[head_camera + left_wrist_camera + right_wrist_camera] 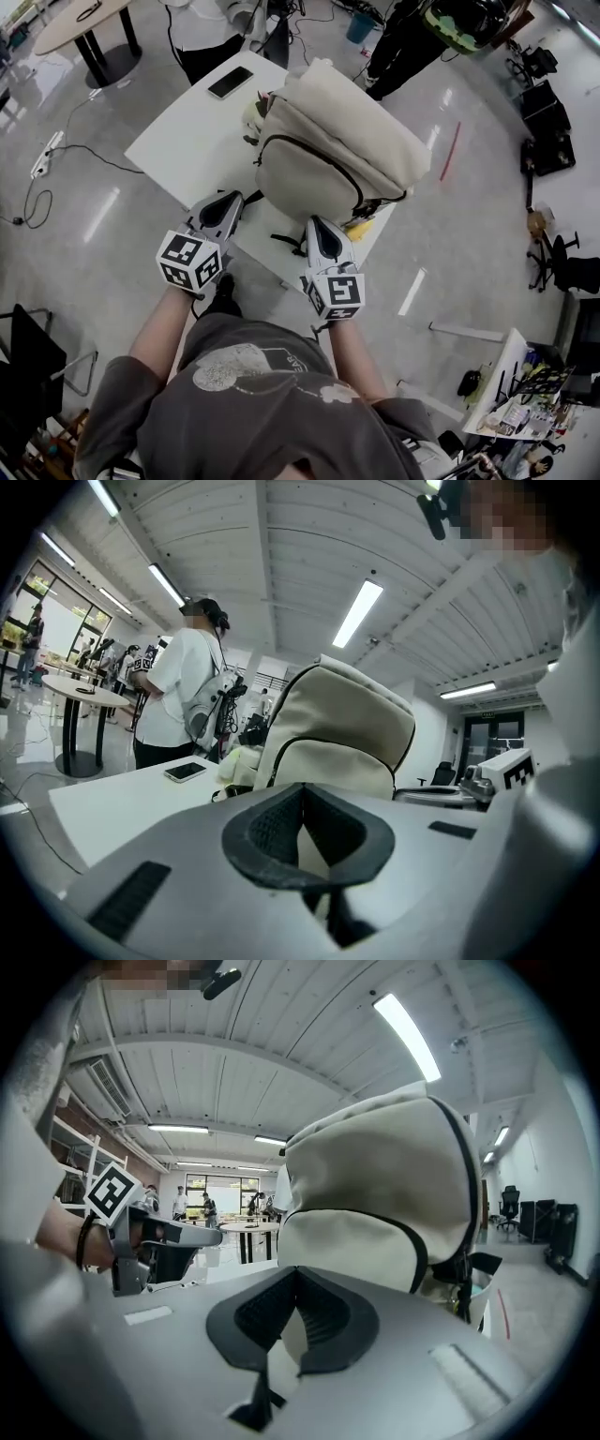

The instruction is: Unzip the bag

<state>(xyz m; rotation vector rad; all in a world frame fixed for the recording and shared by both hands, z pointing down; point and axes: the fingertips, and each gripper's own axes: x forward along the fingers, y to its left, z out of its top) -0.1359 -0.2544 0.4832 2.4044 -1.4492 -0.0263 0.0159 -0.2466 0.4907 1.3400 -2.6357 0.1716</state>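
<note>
A cream backpack (328, 150) with dark zip lines stands upright on a white table (187, 141); its front pocket faces me. The backpack (328, 728) fills the middle of the left gripper view and the backpack (375, 1213) looms large in the right gripper view. My left gripper (232, 199) is shut and empty, just short of the bag's lower left corner. My right gripper (314, 225) is shut and empty too, close under the bag's front bottom edge. Neither touches the bag, as far as I can see.
A phone (231, 82) lies on the table's far side, and a yellowish soft object (251, 114) sits behind the bag. A person (183, 700) stands beyond the table. A round table (80, 23) and floor cables (56, 150) lie to the left.
</note>
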